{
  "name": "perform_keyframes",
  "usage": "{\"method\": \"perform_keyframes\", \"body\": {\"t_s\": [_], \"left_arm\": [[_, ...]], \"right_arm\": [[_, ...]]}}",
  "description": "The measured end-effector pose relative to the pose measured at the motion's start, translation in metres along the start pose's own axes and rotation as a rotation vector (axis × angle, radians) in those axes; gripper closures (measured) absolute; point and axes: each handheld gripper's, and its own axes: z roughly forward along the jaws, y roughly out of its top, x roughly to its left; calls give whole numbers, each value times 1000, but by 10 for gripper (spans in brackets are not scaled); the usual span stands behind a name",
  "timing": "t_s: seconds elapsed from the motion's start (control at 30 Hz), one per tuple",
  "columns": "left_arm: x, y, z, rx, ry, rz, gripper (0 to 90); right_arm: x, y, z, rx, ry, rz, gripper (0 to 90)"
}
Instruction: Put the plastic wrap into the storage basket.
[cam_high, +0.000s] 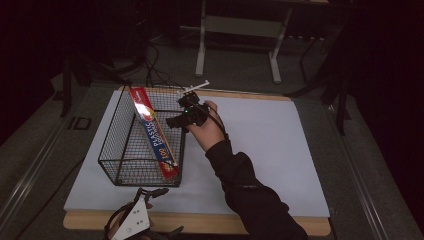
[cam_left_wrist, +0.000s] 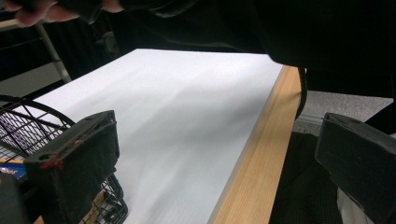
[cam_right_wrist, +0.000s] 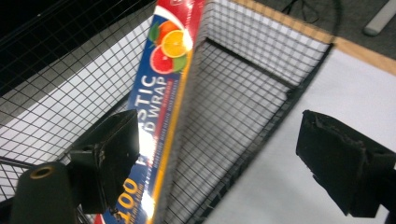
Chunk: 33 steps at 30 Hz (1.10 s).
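Note:
A long red and blue plastic wrap box (cam_high: 152, 131) leans slantwise inside a black wire basket (cam_high: 116, 150), its far end sticking up above the rim. My right gripper (cam_high: 181, 111) hovers open at the basket's right rim. In the right gripper view the box (cam_right_wrist: 163, 93) runs just past the left jaw, and the basket's wire wall (cam_right_wrist: 261, 70) lies between the two jaws; nothing is held in my right gripper (cam_right_wrist: 224, 158). My left gripper (cam_high: 152, 192) is low at the table's front edge, just in front of the basket, and stands open and empty (cam_left_wrist: 219, 163).
The basket stands on the left part of a white board (cam_high: 260, 150) laid on a wooden table with a bare front edge (cam_left_wrist: 261, 158). A dark sleeve (cam_high: 245, 190) crosses the board's middle. Table legs and cables are on the floor behind.

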Motion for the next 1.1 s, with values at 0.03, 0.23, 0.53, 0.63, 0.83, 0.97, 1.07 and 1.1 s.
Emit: {"method": "perform_keyframes", "body": {"t_s": [0.03, 0.23, 0.53, 0.63, 0.83, 0.97, 1.07, 1.1], "left_arm": [[0, 0, 0, 1, -1, 0, 2], [0, 0, 2, 6, 1, 2, 2], [0, 0, 2, 9, 0, 1, 2], [-1, 0, 2, 8, 0, 1, 2], [-1, 0, 3, 12, 0, 4, 2], [-1, 0, 3, 16, -4, 6, 2], [-1, -1, 4, 18, -3, 5, 2], [-1, -1, 4, 18, -3, 5, 2]], "right_arm": [[-3, -2, -4, -10, -4, -2, 135], [-20, -21, -21, -28, -9, 1, 140], [-45, -53, -37, -49, -10, 25, 140], [-53, -64, -39, -56, -7, 34, 140], [-67, -88, -44, -68, -22, 27, 139], [-79, -107, -47, -66, -24, 33, 137], [-83, -114, -47, -63, -18, 34, 136], [-83, -114, -47, -63, -18, 34, 136]]}}
